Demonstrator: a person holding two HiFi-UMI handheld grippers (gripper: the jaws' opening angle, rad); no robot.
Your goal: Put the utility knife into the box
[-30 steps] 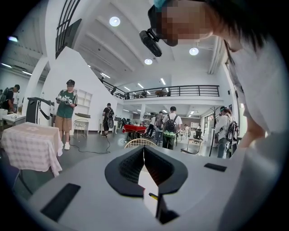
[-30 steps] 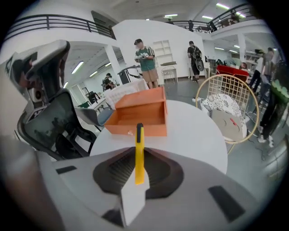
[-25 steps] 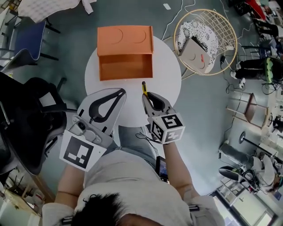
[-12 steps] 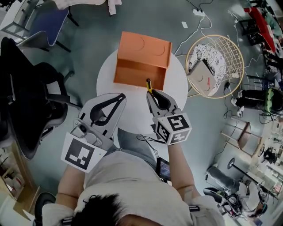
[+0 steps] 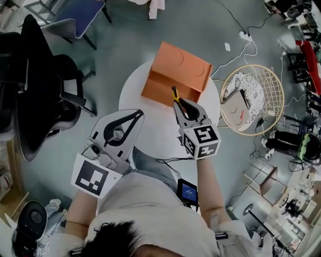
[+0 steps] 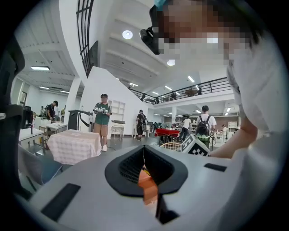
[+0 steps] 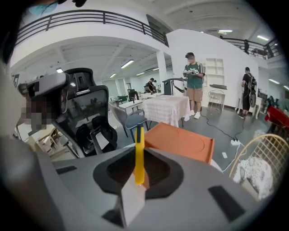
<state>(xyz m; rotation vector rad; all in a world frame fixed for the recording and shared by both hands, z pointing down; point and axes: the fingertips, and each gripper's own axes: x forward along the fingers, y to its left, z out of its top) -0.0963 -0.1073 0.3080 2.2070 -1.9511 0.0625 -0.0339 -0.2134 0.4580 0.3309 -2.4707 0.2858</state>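
Note:
An open orange box (image 5: 176, 75) sits at the far side of the round white table (image 5: 150, 133). The right gripper (image 5: 177, 102) is shut on the yellow utility knife (image 5: 175, 94), whose black tip reaches over the box's near edge. In the right gripper view the utility knife (image 7: 139, 140) stands up between the jaws of the right gripper (image 7: 139, 155), with the orange box (image 7: 180, 140) just beyond. The left gripper (image 5: 137, 113) hovers over the table's left part, shut and holding nothing. In its own view the left gripper (image 6: 143, 148) shows a bit of the orange box (image 6: 147, 188) through its closed loop.
A round wire basket (image 5: 273, 98) holding a cushion stands right of the table. A black office chair (image 5: 35, 85) is at the left and a blue chair (image 5: 80, 15) behind it. A cable and power strip (image 5: 245, 35) lie on the floor. A phone (image 5: 188, 193) rests at the person's lap.
The right gripper has carried the knife forward, from short of the box to over its near edge. The head view has swung, so the box now sits tilted. The left gripper barely moved.

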